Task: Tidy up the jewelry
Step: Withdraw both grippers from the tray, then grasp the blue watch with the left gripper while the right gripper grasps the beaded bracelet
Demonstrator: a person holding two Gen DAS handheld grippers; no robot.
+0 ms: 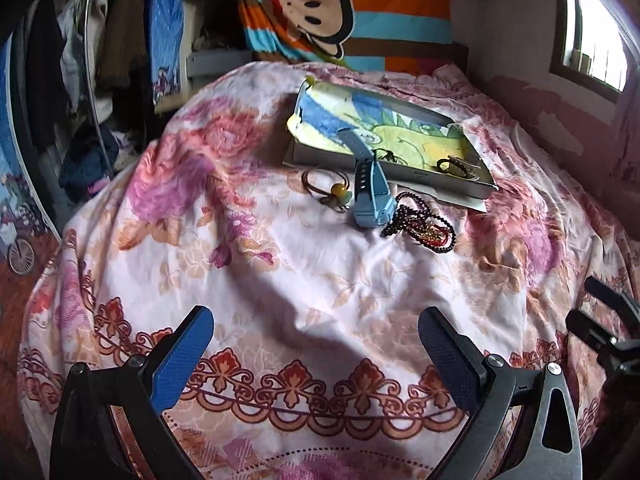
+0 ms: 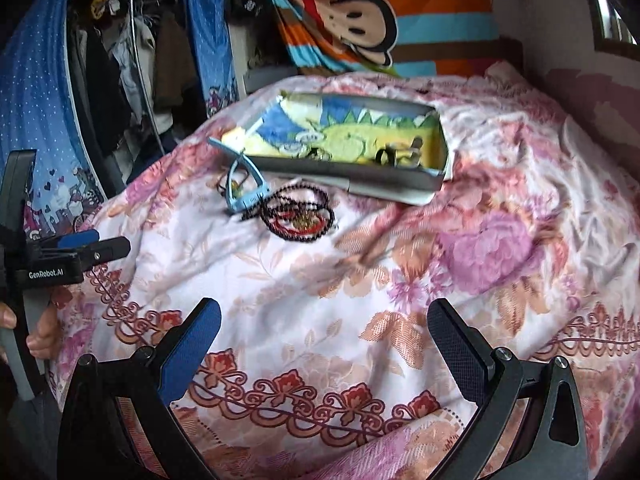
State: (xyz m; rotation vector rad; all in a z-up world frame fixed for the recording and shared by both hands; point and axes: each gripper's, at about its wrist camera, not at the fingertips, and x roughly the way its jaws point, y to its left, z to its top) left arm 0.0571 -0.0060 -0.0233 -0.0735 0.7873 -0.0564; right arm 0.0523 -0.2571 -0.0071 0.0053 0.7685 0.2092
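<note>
A shallow grey box lined with a cartoon cloth lies on the floral bedspread. Small dark hair clips lie inside it. In front of it lie a blue watch, a brown hair tie with a yellow bead and a black bead necklace. My left gripper is open and empty, well short of them. My right gripper is open and empty, also well short.
The bed fills both views. A striped monkey blanket hangs behind it. Hanging clothes and a blue curtain stand at the left. A window is at the right. The left gripper's body shows at the right view's left edge.
</note>
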